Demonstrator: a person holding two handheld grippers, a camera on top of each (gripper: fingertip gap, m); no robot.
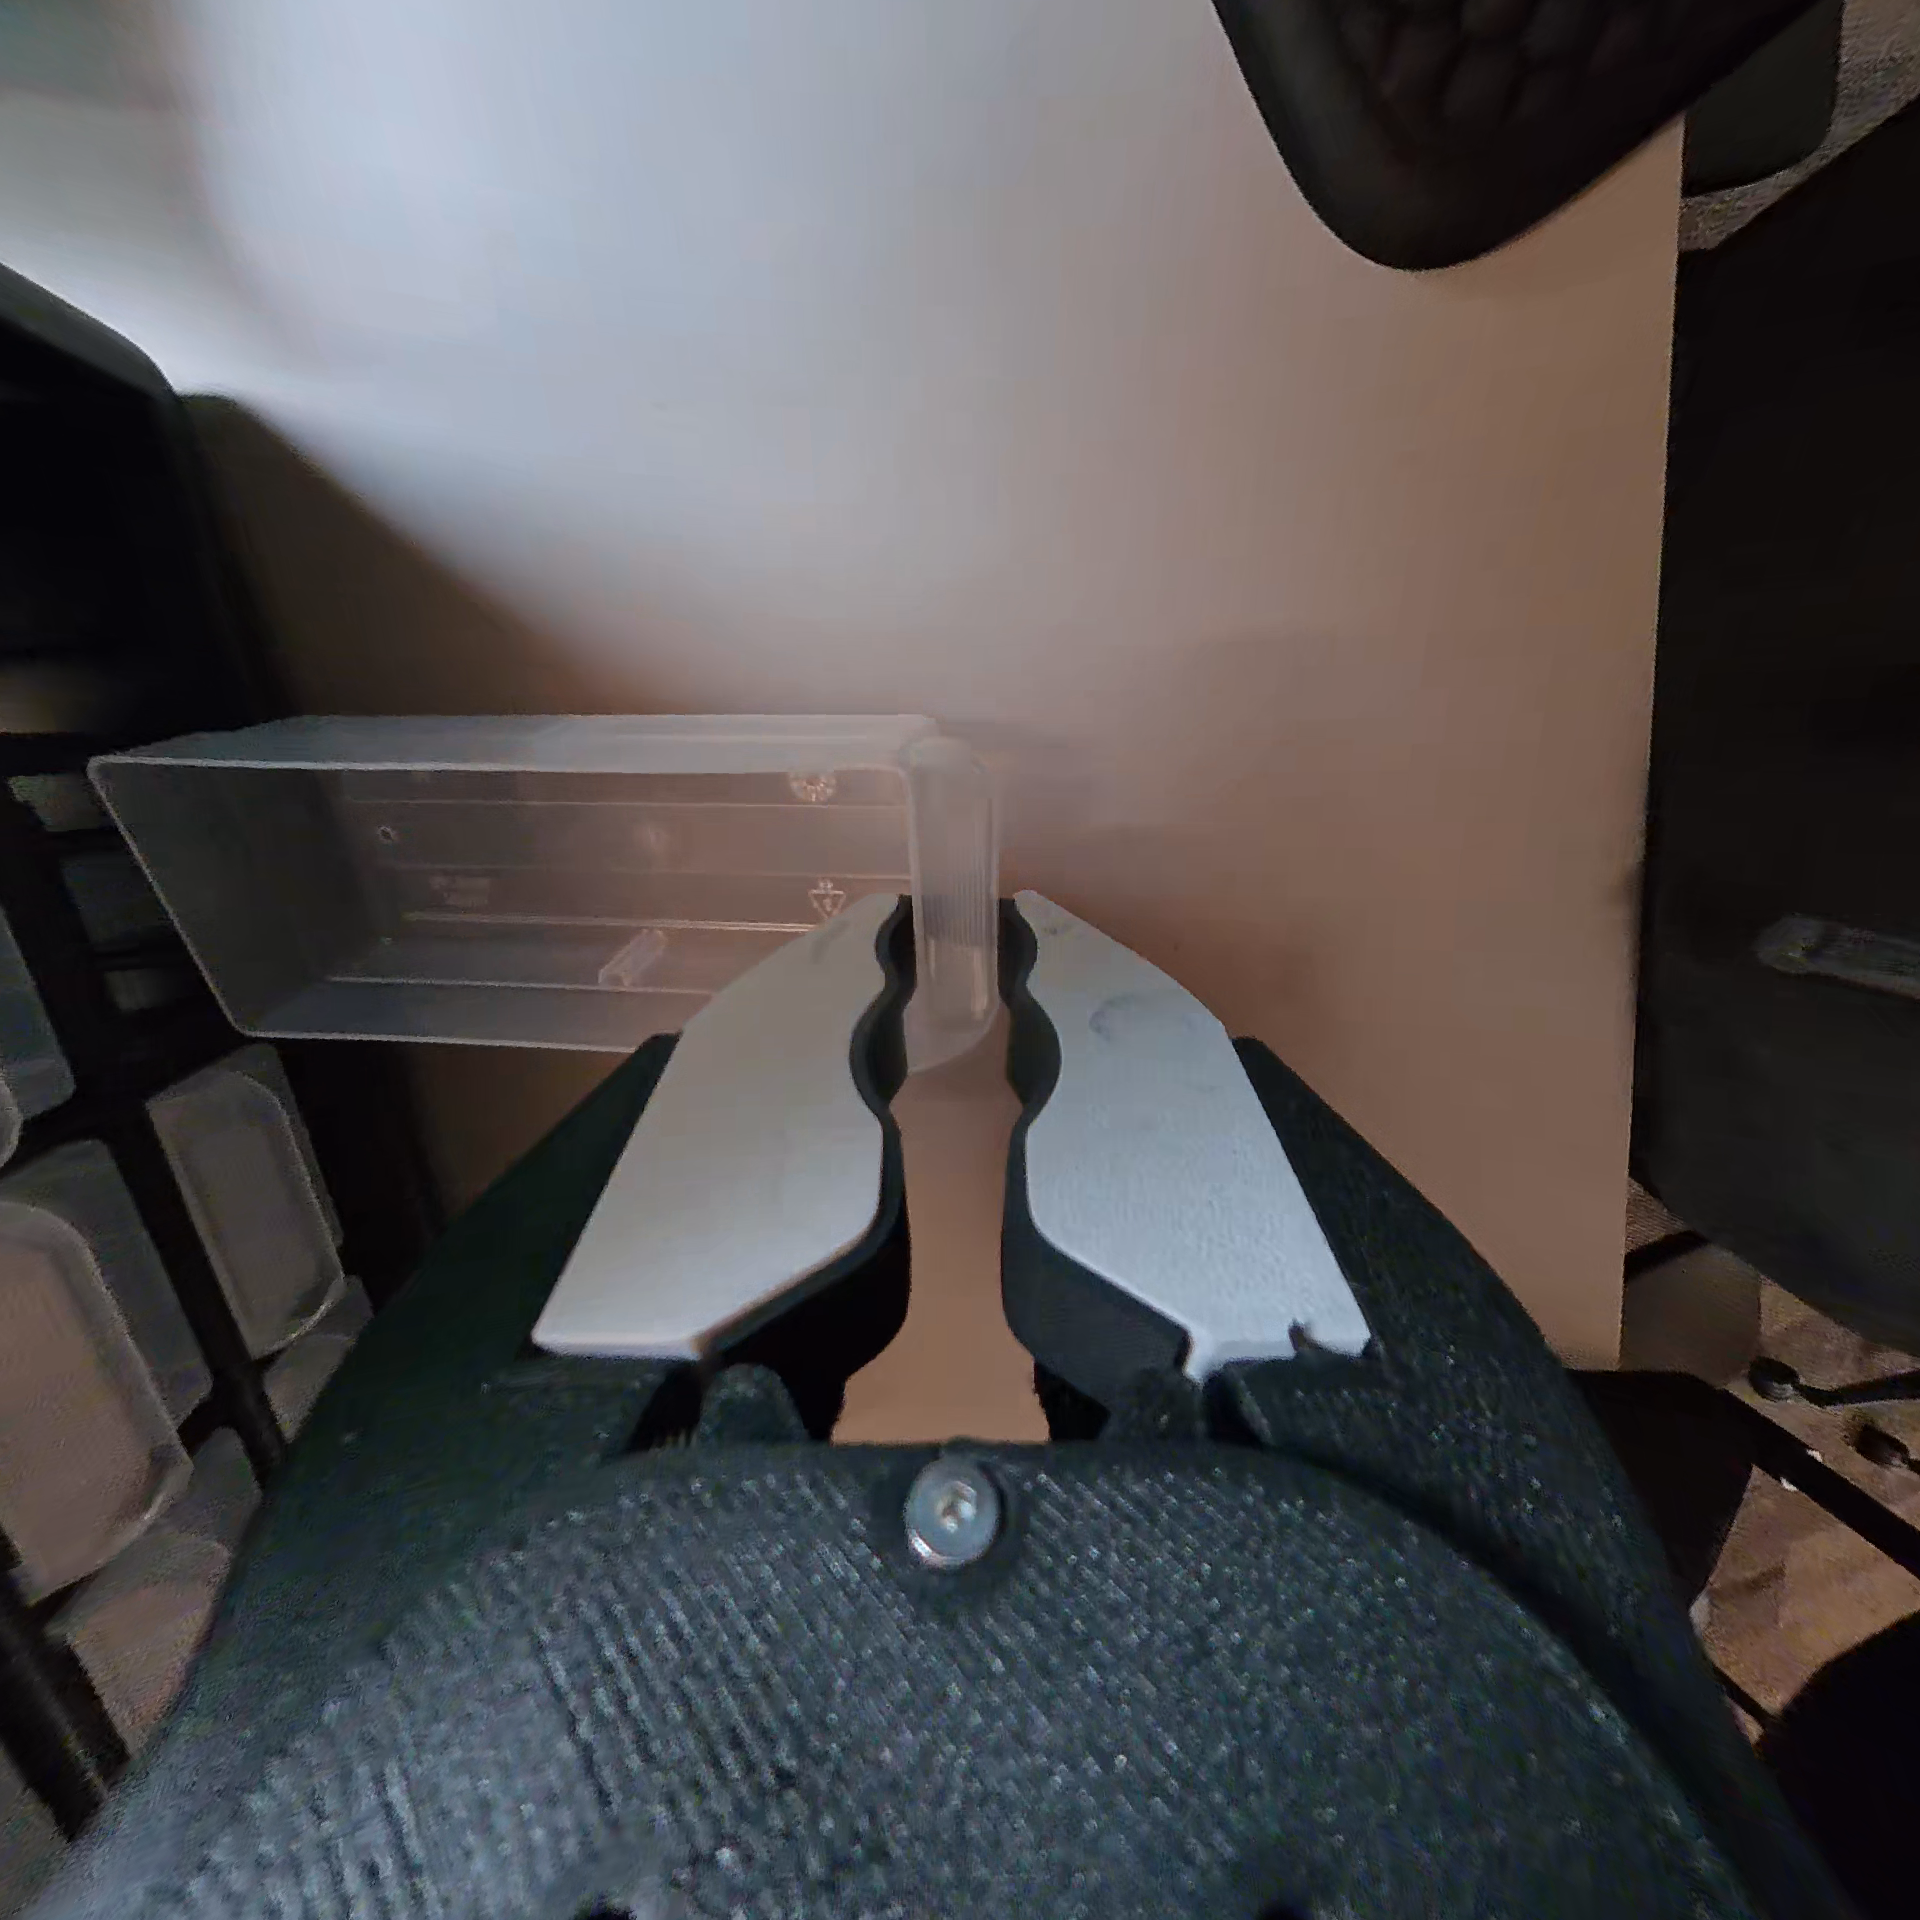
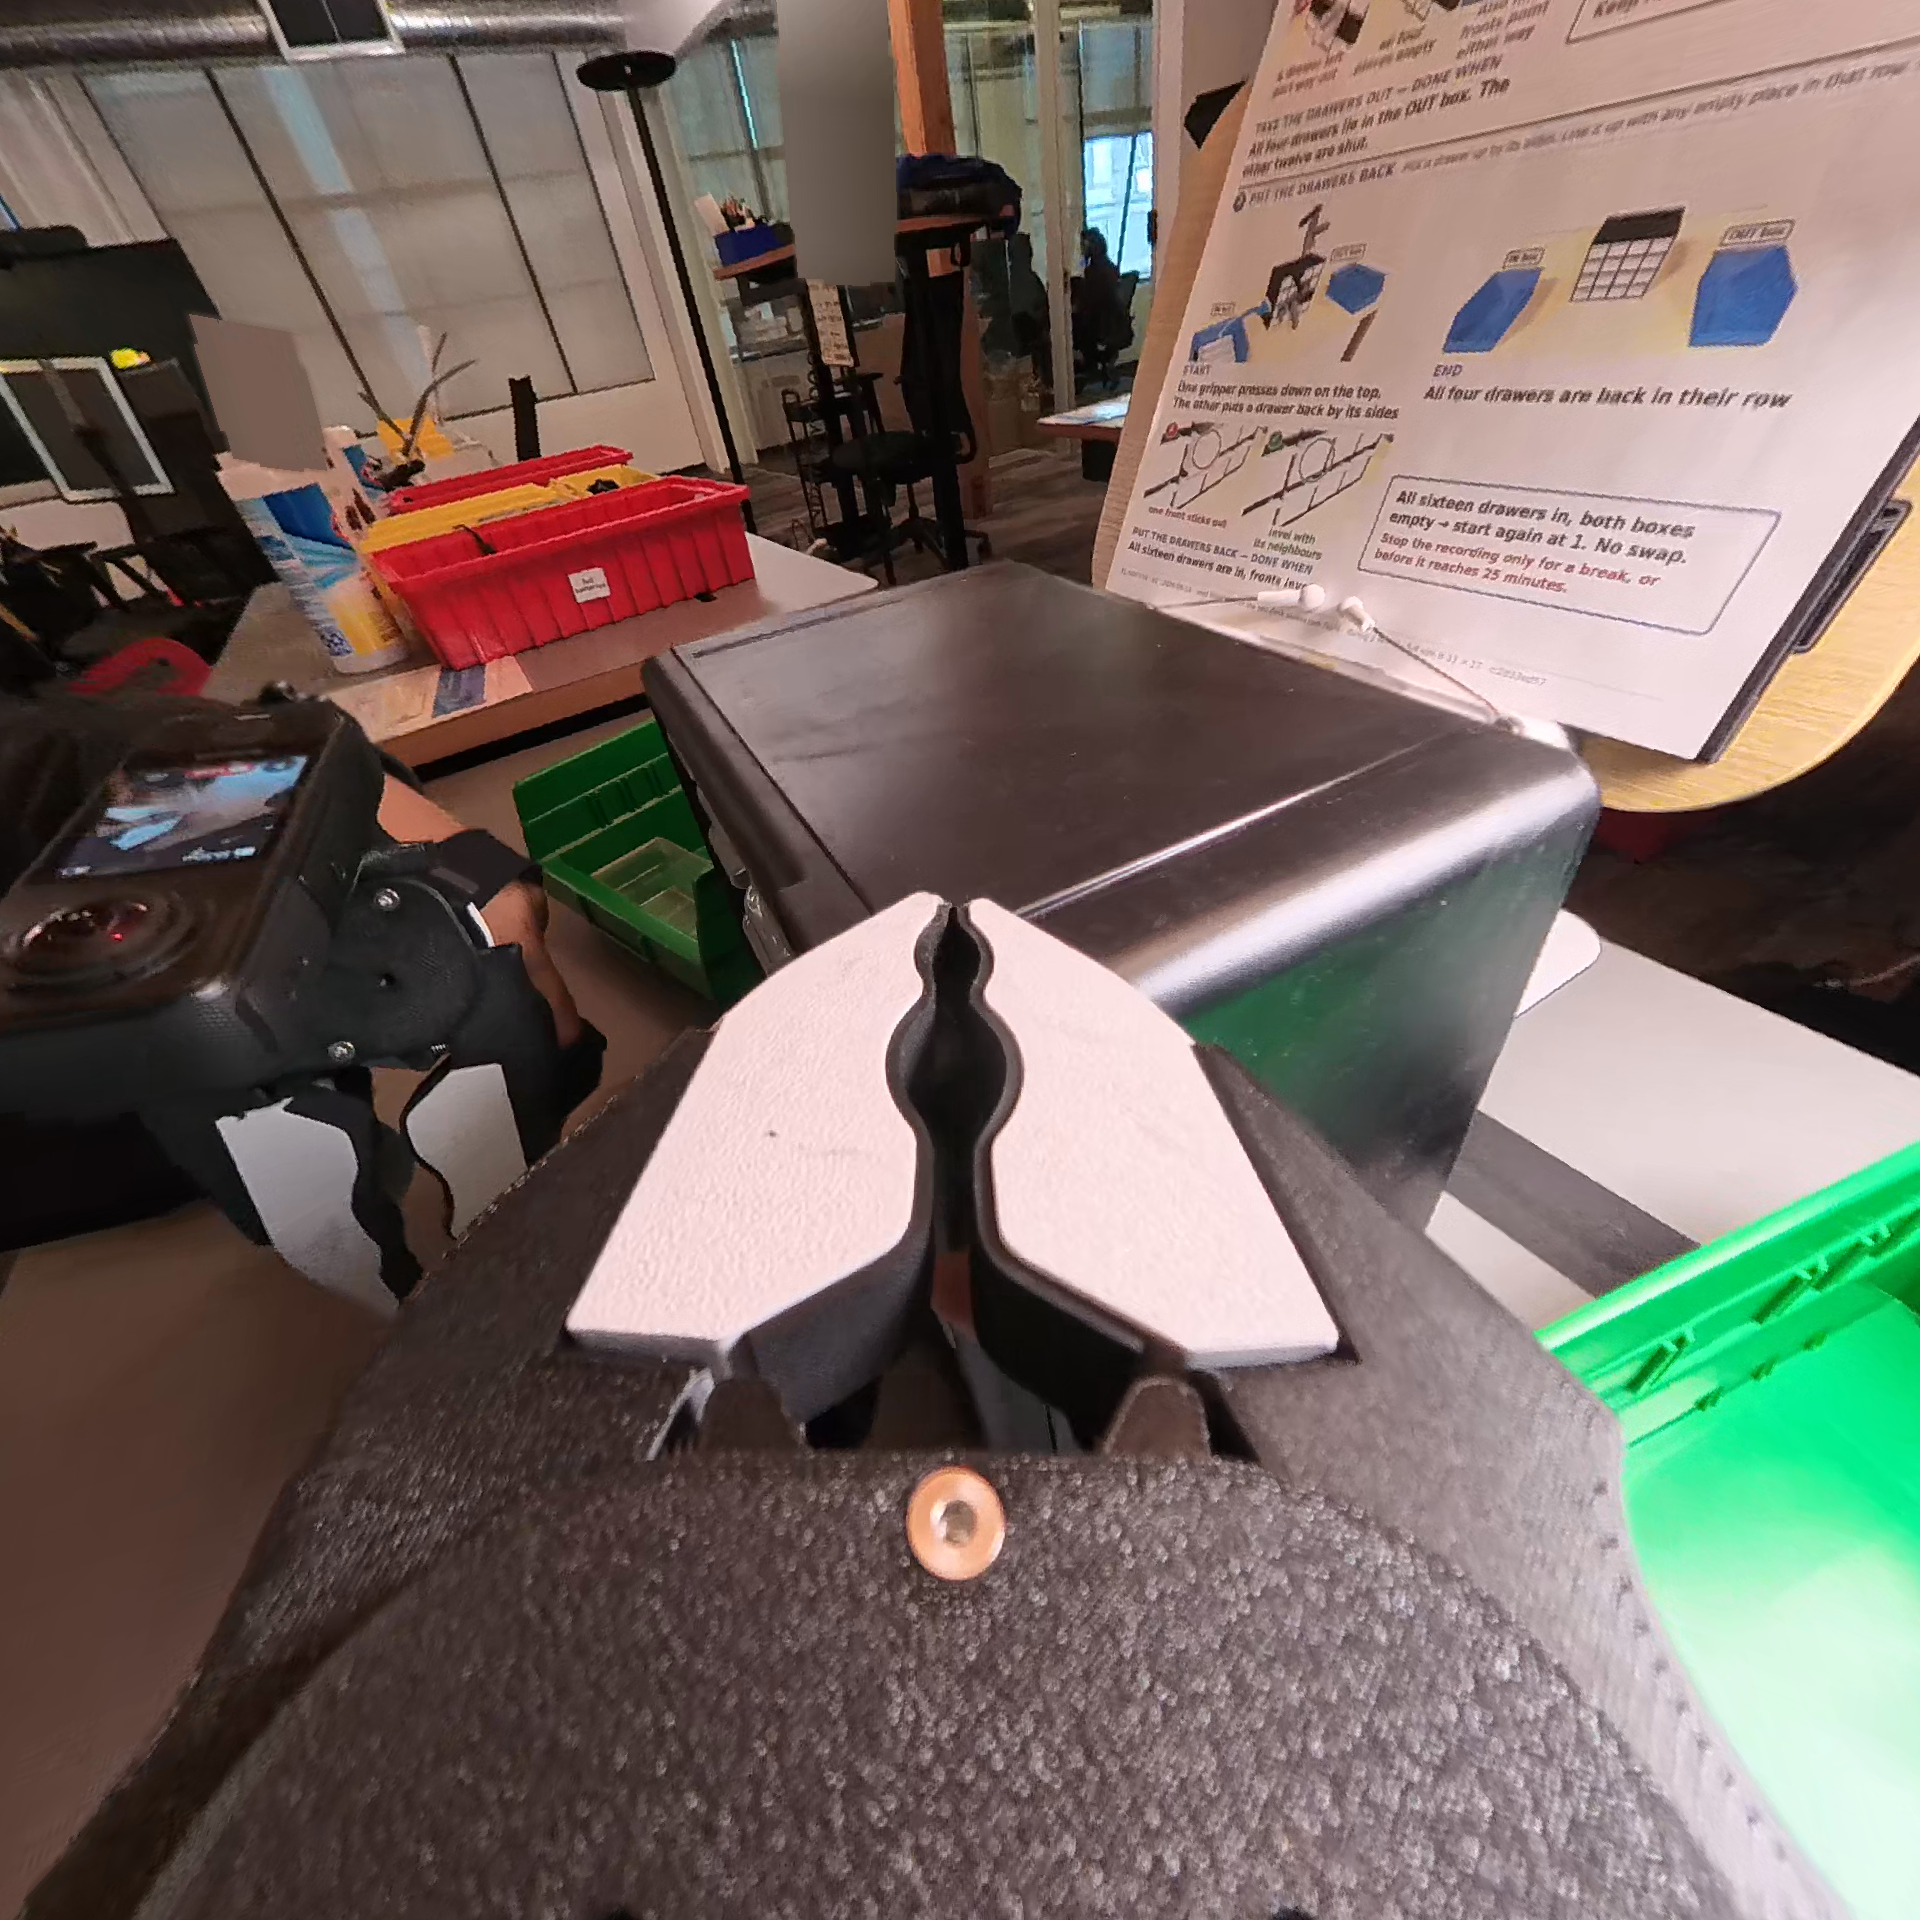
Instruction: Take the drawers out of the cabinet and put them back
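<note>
In the left wrist view, my left gripper is shut on the upright handle of a clear plastic drawer. The drawer is out of its slot and reaches left toward the black cabinet, whose other clear drawer fronts are in place. In the right wrist view, my right gripper is shut and empty, with its tips at the front top edge of the black cabinet. The left gripper's body and camera show at the left, held by a hand.
A green bin holding clear drawers sits left of the cabinet and another green bin sits at the right. An instruction sheet stands behind the cabinet. Red bins rest on a far table. A black chair is at the right.
</note>
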